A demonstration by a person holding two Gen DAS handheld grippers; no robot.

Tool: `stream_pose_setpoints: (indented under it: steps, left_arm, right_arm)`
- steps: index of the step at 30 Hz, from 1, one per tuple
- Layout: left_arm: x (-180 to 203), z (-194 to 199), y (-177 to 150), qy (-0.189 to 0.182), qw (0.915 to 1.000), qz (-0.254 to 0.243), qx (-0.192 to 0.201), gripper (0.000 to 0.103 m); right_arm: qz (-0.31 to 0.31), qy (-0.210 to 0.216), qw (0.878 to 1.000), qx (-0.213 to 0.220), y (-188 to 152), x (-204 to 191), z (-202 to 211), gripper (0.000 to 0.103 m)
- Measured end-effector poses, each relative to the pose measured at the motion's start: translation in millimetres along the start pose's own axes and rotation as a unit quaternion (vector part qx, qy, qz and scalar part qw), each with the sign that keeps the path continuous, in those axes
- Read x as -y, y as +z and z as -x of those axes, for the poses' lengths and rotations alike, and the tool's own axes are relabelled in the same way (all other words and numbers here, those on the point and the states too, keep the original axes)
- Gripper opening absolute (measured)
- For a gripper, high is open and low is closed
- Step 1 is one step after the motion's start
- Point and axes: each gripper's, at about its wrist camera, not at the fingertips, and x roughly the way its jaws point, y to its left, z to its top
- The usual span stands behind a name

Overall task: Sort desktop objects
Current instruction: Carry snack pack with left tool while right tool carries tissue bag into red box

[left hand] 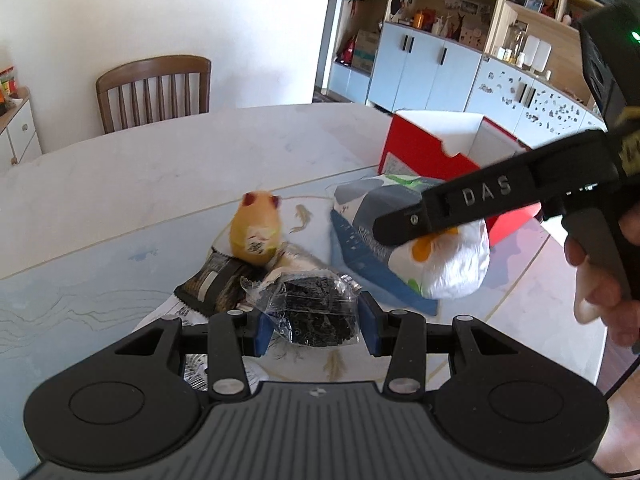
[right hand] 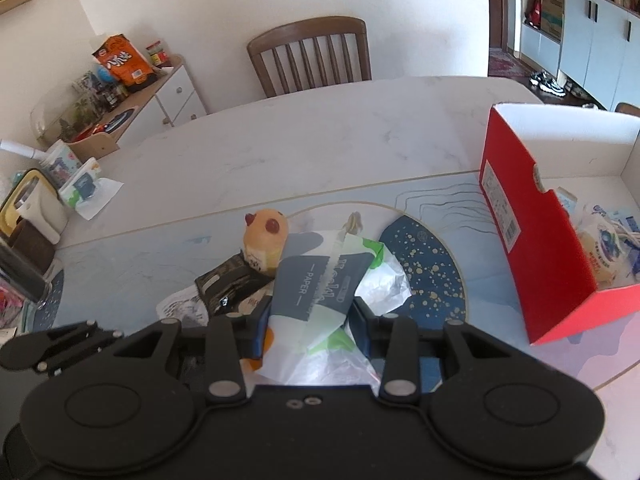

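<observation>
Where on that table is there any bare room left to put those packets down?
Bare: the white table between the chair and the mat's far edge, and the dark spotted patch between the tissue pack and red box. Crowded: the wrappers around the yellow toy, and the box's near corner.

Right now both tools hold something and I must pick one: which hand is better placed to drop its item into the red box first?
Right. Its tool grips the tissue pack beside the red box; the left tool is farther off.
</observation>
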Motion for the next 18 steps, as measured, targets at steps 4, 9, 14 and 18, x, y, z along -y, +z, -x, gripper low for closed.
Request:
stream_pose_setpoints:
  steps: [4, 9, 14, 18]
  left_arm:
    - [7.6, 8.7, 8.3, -0.007, 0.9999, -0.005, 0.012, 0.042]
    - [17.0, 14.0, 21.6, -0.015, 0.9995, -0.012, 0.025, 0.042]
    - [31.8, 17.6, 37.3, -0.024, 0.9986, -0.022, 0.042, 0.042]
    - [46.7, 17.6, 54.4, -0.033, 0.9975, -0.033, 0.054, 0.042]
  right_arm:
    - [0.002, -0.001, 1.000, 0.009, -2.9, 3.9, 14.8, 0.039]
    - [-0.003, -0.003, 1.000, 0.020, -2.7, 16.5, 30.5, 0.039]
    - [-0.006, -0.009, 0.999, 0.037, 1.2, 32.8, 47.5, 0.039]
    - [-0.012, -0.016, 0.999, 0.049, 6.4, 48.6, 58.2, 0.039]
